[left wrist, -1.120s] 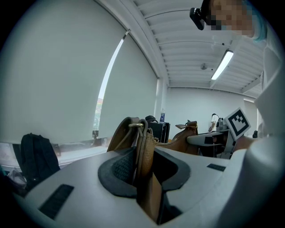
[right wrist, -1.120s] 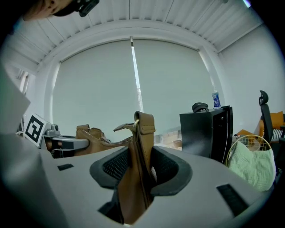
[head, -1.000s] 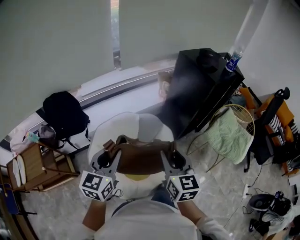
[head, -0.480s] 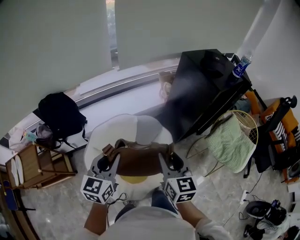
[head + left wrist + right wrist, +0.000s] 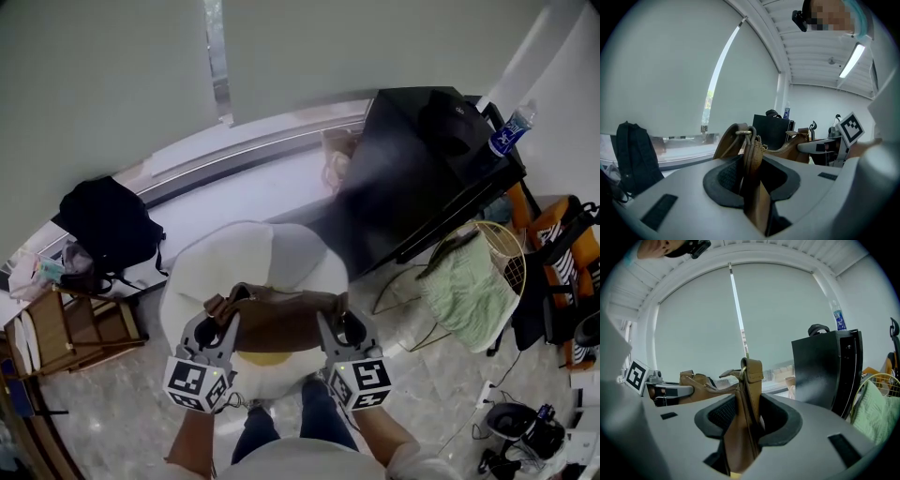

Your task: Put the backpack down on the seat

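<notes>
The backpack (image 5: 278,317) is tan-brown leather, soft and slouched, with a brass zip along its top and metal rings at the straps. It hangs just over the rounded white seat (image 5: 234,258); whether it touches, I cannot tell. The left gripper (image 5: 214,326) has its jaws clamped on the left strap (image 5: 751,157), and the right gripper (image 5: 343,324) has its jaws clamped on the right strap (image 5: 749,390). A black bag (image 5: 108,225) leans by the window.

No legible text anywhere.

Grey-shelled left gripper (image 5: 218,323) and right gripper (image 5: 342,322), black pads, black-and-white marker cubes (image 5: 197,382). Wearer: blue jeans (image 5: 281,424), pale top (image 5: 300,461).
</notes>
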`<state>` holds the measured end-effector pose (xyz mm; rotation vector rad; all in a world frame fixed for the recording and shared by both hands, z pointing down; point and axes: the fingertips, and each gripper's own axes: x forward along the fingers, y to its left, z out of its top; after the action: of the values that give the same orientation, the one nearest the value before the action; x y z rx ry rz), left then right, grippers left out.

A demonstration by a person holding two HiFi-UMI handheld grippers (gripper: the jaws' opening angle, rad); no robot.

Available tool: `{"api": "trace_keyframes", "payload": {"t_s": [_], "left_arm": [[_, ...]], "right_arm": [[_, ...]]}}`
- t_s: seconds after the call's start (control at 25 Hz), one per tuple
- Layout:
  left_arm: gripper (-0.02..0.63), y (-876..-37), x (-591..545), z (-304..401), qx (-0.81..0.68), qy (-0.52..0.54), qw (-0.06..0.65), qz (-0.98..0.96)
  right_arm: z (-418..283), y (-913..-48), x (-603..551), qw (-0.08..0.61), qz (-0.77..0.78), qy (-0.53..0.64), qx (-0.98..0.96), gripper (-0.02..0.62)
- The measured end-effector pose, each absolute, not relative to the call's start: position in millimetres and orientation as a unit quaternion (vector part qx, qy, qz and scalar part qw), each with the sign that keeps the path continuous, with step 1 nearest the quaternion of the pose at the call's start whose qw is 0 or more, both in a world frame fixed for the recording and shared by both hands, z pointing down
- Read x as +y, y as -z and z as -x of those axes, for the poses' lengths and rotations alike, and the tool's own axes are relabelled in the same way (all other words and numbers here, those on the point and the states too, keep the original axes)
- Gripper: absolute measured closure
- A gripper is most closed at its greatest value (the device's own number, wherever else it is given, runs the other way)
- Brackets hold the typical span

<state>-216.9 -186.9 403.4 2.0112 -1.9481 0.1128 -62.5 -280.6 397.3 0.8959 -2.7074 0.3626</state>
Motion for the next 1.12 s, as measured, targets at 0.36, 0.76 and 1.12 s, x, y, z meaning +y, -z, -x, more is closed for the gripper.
{"api": "trace_keyframes", "payload": {"t_s": [0.36, 0.76, 1.12], "left_arm": [[0.5, -463.5, -217.5, 231.0, -0.69, -0.046, 0.19, -0.697], [0.5, -547.3, -233.9, 240.5, -0.694, -0.053, 0.22, -0.683], [0.5, -618.8, -249.5, 241.1, -0.694, -0.06, 0.236, -0.677]], "right_arm": [[78.9, -458.4, -314.1, 0.154, -0.299, -0.136, -0.932, 0.419], [91.3, -542.8, -335.0, 0.184, -0.283, -0.149, -0.93, 0.419], [91.5, -618.6, -350.6, 0.201, -0.287, -0.165, -0.922, 0.419]]}}
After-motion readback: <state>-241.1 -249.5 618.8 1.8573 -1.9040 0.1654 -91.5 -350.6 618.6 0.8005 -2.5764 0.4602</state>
